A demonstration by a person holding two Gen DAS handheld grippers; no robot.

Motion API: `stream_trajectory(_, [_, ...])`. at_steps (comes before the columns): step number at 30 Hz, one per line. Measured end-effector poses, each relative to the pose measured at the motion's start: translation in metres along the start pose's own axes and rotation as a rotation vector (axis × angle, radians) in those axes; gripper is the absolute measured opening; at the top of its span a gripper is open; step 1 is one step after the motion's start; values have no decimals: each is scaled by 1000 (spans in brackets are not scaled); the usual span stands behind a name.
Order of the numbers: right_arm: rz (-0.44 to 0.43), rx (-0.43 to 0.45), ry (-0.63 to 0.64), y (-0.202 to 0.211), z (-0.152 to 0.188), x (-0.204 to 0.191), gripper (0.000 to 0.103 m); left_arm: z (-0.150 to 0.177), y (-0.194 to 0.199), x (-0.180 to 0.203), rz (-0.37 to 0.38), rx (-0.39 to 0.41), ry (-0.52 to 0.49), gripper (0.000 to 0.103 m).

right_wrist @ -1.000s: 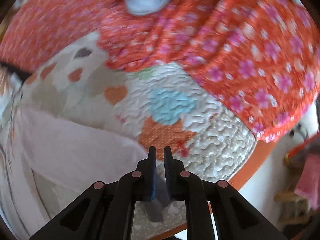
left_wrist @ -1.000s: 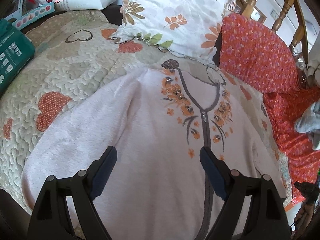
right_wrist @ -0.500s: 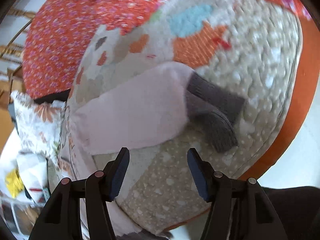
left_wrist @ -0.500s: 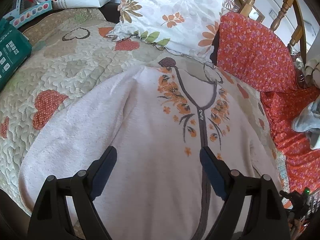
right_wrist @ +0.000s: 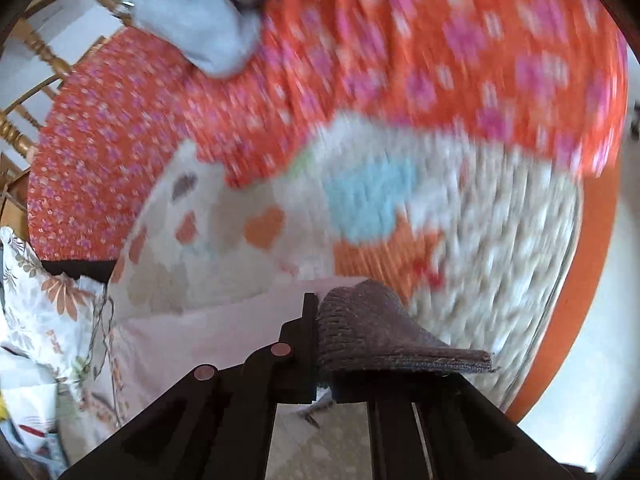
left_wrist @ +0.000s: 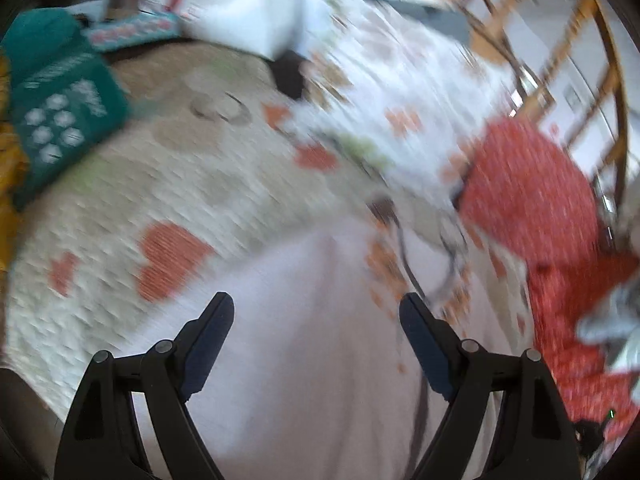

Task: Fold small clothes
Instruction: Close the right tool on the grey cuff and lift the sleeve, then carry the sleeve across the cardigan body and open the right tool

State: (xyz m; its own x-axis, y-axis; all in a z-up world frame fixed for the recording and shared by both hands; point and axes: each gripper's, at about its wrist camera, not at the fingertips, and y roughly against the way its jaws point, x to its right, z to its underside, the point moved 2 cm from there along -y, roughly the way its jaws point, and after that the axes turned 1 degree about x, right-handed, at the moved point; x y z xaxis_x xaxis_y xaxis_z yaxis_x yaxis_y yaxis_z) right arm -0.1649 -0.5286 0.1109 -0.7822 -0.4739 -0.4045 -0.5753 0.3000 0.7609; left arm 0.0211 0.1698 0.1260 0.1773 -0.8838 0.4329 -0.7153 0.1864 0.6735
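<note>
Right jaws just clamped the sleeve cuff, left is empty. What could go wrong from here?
1. The right gripper, which has just closed, pinches only the grey cuff edge; it may slip out mid-fold.
2. The left gripper hangs open over the pink top, so nothing pins it; pulling the sleeve may drag the whole garment across the quilt.

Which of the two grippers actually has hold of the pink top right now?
The right gripper: its fingers are shut on the grey ribbed cuff of the pink top. The left gripper hangs open above the top's front, gripping nothing.
</note>
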Motion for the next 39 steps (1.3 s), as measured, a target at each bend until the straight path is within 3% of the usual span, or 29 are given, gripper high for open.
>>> stream_trajectory(4, [-25,44,162,12,-4,-70,5,-28,17,-41,-77,81,98,84])
stream_trajectory(9, [-182,-42,417,-2,44,-191,5,-38,25,-88,-83,110,244,84])
stream_trajectory(14, [-376,-215,660,-34,147,-326,5,-37,21,-113,-101,101,294,84])
stream_trajectory(16, [-413,-254,765,-46,194,-375,5,-38,21,-123,-98,100,315,84])
stream_trajectory(19, [-424,-286,912,-57,257,-414,5,-40,21,-134,-90,101,354,84])
stream_trajectory(25, [-389,-333,1193,-82,369,-449,5,-42,22,-137,-73,99,352,84])
stream_trajectory(29, [-379,-360,1284,-83,404,-457,13,-43,24,-139,-79,104,361,84])
stream_trajectory(31, [-378,-350,1333,-82,414,-459,43,-43,24,-140,-82,106,364,84])
stream_trajectory(33, [-399,-345,1364,-76,423,-461,58,-43,24,-140,-89,109,365,84])
stream_trajectory(36, [-435,-341,1393,-63,431,-464,60,-43,27,-143,-104,119,371,84])
stream_trajectory(39, [-542,-416,1356,-52,428,-466,60,-43,31,-150,-127,133,386,84])
